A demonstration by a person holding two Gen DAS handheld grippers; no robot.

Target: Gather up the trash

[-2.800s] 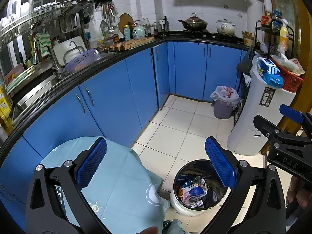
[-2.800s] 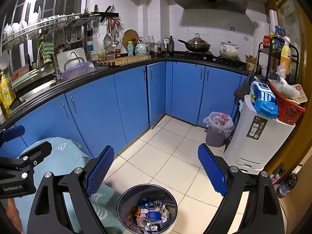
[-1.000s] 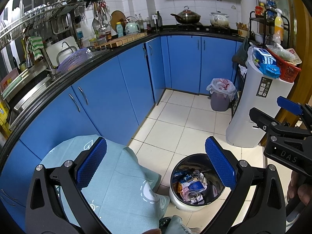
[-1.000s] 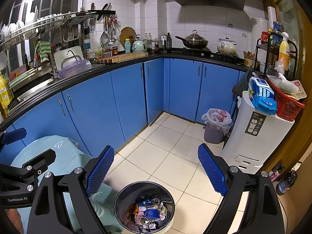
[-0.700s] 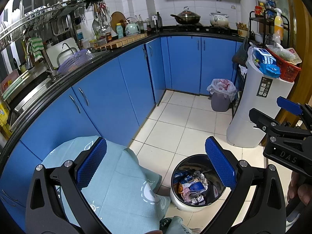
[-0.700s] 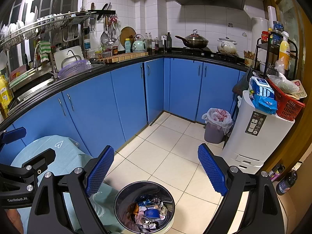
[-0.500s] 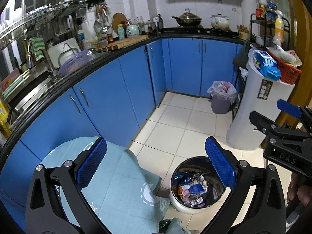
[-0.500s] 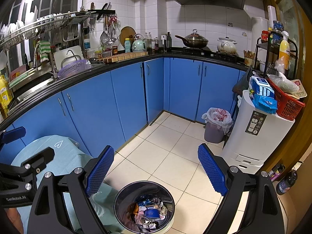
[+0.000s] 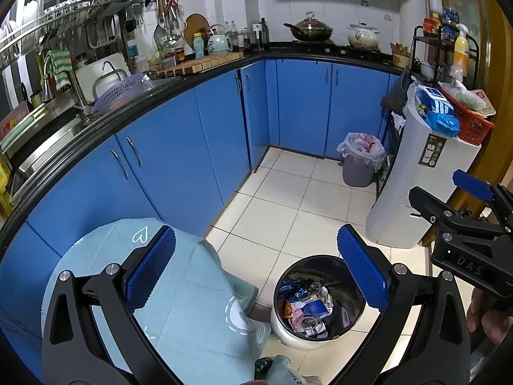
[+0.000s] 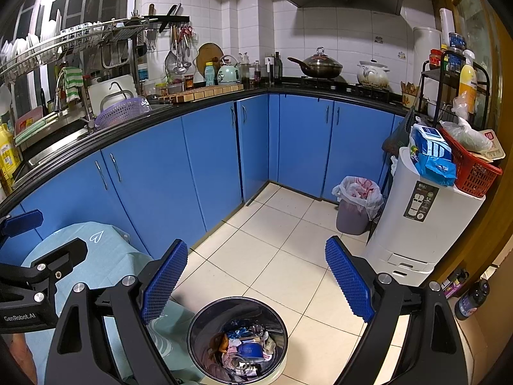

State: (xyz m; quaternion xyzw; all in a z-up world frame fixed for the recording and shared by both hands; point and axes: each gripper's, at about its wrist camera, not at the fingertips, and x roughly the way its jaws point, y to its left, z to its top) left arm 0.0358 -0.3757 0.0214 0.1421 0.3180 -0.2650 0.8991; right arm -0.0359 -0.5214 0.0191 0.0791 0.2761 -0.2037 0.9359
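Both your tongs stand wide open with nothing between the pads: the left gripper and the right gripper each point down toward the floor.

The bin sits on the tiles just below and ahead of you, its mouth round and facing straight up, so there is no long axis to line up with. From the right gripper it lies almost dead centre between the pads, low in the frame. From the left gripper it lies off to the right, under the right-hand pad, so your right hand looks the better placed of the two. Trash already lies in the bottom: wrappers, paper, something blue. I judge the coming move turns on going straight down into that mouth from the right side, or on finding loose trash elsewhere; none is plain to see on the floor.

A pale cloth covers a round surface below the left gripper, touching the bin's side.

Your left view shows the right gripper's side and your hand behind it. Your right view shows a dark bottle on the floor at far right, which the left view misses. Both show a second bin with a white bag, well beyond.
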